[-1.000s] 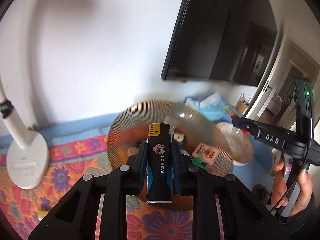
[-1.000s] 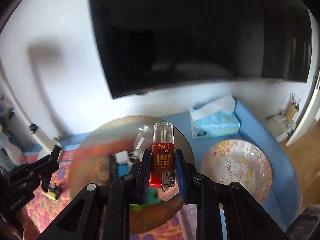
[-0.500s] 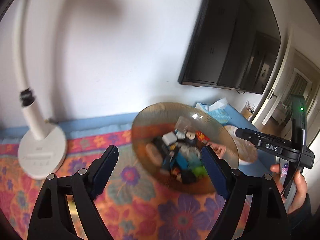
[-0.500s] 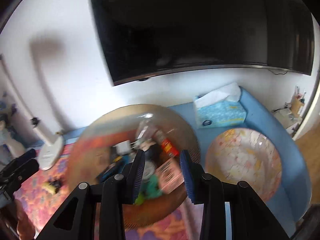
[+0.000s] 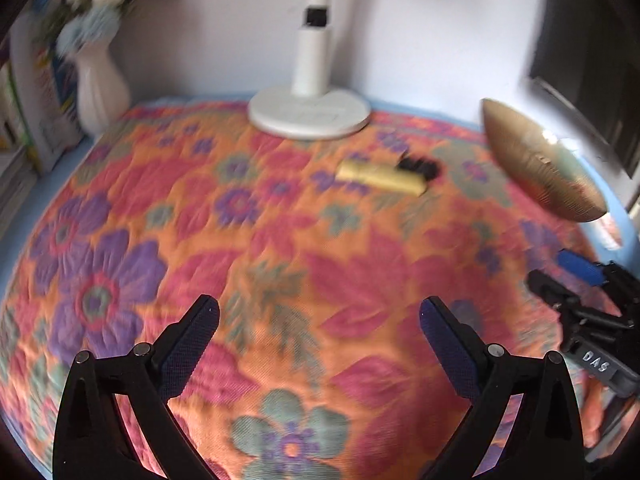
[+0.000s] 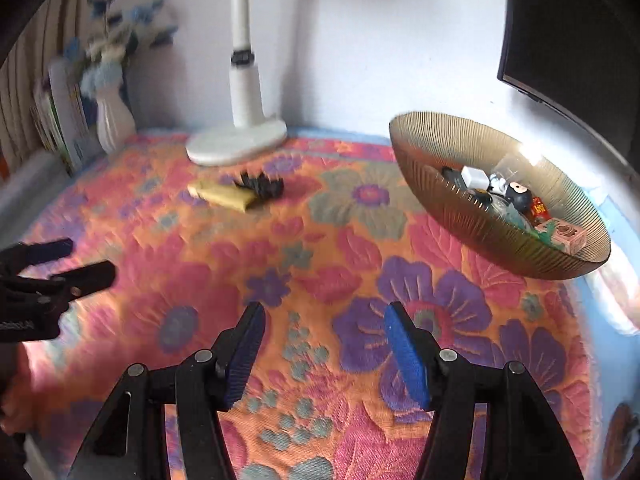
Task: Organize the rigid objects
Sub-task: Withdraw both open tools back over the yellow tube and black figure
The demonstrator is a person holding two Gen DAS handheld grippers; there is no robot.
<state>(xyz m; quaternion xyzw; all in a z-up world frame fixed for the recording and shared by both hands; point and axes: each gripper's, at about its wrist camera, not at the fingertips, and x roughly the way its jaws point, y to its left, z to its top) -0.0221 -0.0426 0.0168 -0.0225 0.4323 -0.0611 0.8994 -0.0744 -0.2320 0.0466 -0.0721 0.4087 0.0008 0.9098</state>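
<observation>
Table's covered in a loud orange floral quilted cloth (image 6: 304, 248), white wall behind, with a white lamp base (image 6: 236, 142), a pale vase of blue flowers (image 6: 114, 120) at the left and a dark screen (image 6: 576, 32) up right. The ribbed amber bowl (image 6: 448, 208) sits on the right side, stuffed with small bits. Near the lamp lie a yellow bar-shaped thing (image 6: 222, 194) and a black clip-like thing (image 6: 262, 185) touching it. Left gripper (image 5: 319, 318) is spread wide, right gripper (image 6: 324, 318) about halfway, both still opening, nothing between the fingers of either 1.
</observation>
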